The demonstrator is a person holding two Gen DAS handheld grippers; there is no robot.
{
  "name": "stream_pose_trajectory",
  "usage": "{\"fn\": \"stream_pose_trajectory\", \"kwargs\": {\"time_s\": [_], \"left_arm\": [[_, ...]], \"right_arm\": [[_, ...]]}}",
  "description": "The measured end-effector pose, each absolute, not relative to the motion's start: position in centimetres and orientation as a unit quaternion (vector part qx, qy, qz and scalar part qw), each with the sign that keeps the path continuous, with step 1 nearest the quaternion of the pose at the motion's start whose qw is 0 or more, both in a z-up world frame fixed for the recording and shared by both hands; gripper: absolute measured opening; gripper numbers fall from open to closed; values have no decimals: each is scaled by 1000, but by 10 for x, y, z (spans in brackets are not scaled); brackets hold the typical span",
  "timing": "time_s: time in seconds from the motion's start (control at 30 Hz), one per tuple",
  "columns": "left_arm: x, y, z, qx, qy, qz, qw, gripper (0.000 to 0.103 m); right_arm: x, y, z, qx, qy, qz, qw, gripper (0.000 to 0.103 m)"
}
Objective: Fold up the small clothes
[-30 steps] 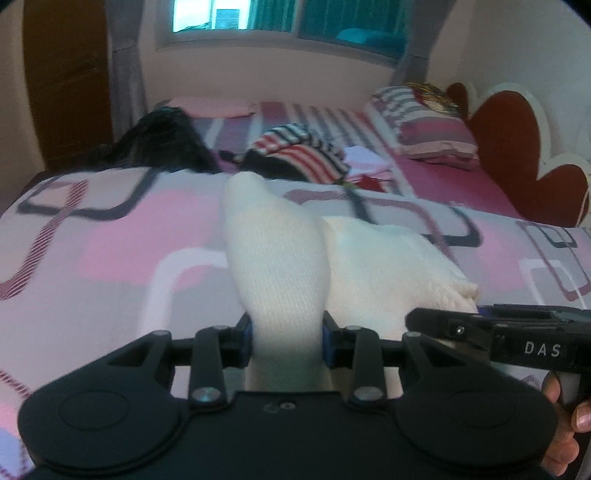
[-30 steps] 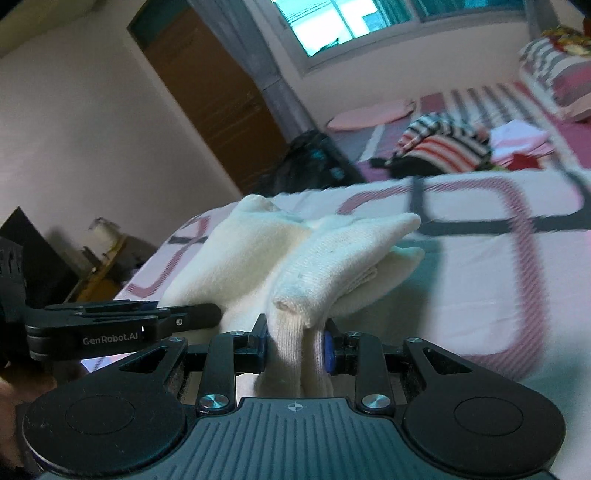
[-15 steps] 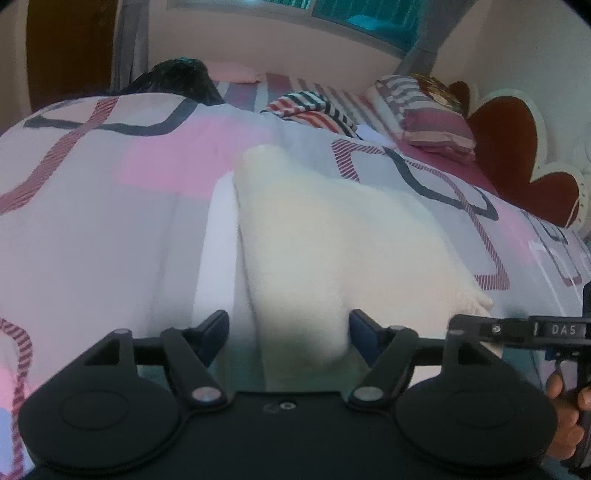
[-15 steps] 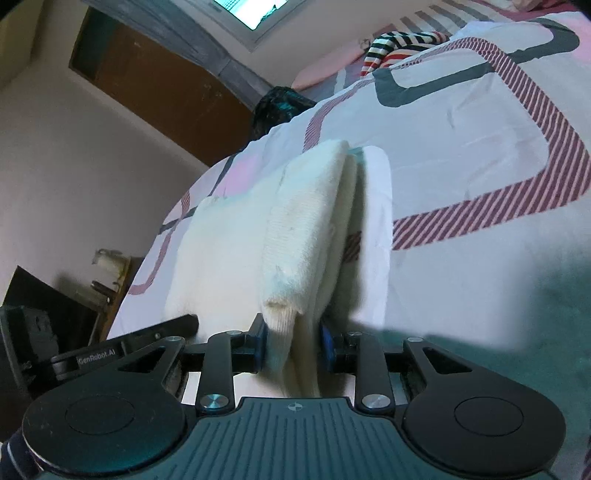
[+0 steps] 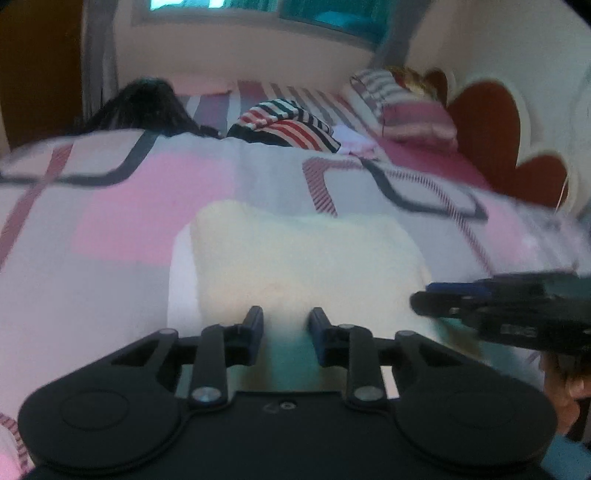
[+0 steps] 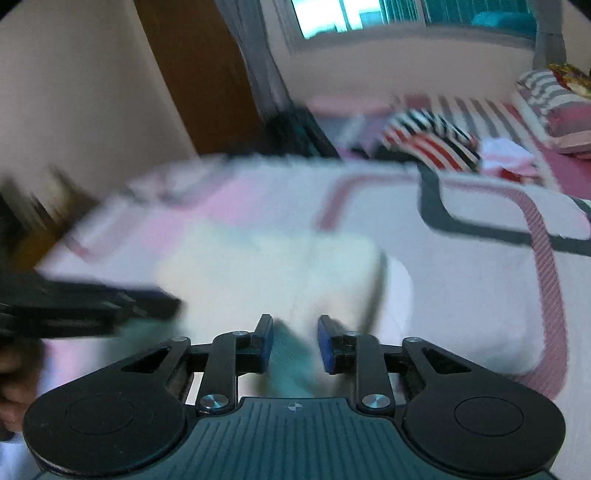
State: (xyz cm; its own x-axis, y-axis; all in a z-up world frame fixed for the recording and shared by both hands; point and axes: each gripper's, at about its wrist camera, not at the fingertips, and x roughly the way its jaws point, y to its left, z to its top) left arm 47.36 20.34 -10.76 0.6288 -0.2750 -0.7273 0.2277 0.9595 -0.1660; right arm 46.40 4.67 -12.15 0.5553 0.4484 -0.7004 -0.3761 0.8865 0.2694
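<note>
Lies flat on the bed (image 5: 110, 229), cloth (image 5: 303, 258) straight ahead, long axis crosswise, near edge just beyond both left tongs (image 5: 286, 332) and right tongs (image 6: 294, 341), each part-open, gripping nothing.

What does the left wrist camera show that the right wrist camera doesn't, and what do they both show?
Only the left wrist view shows the red heart-shaped headboard and the right gripper coming in from the side. Only the right wrist view shows the brown wooden door and the left gripper at its left edge. Both show the cream garment lying folded on the patterned bedspread, the striped clothes pile behind it, the window, and jaws parted with nothing clamped between them.
</note>
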Motion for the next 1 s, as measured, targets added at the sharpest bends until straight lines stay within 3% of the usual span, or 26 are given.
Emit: {"fn": "stream_pose_trajectory", "kwargs": {"time_s": [0.2,0.47,0.73,1.0], "left_arm": [[462,198,-104,-3,400,-133,907,26],[405,198,-97,-3,370,-124,921,23],[315,188,-123,5,390,-105,915,24],[311,182,-122,-3,392,-70,917,25]], "right_arm": [[455,37,-138,68,407,229,882,22],[399,32,-101,65,387,256,884,22],[339,34,-131,36,447,252,858,22],[330,42,-140,28,418,227,879,22]]}}
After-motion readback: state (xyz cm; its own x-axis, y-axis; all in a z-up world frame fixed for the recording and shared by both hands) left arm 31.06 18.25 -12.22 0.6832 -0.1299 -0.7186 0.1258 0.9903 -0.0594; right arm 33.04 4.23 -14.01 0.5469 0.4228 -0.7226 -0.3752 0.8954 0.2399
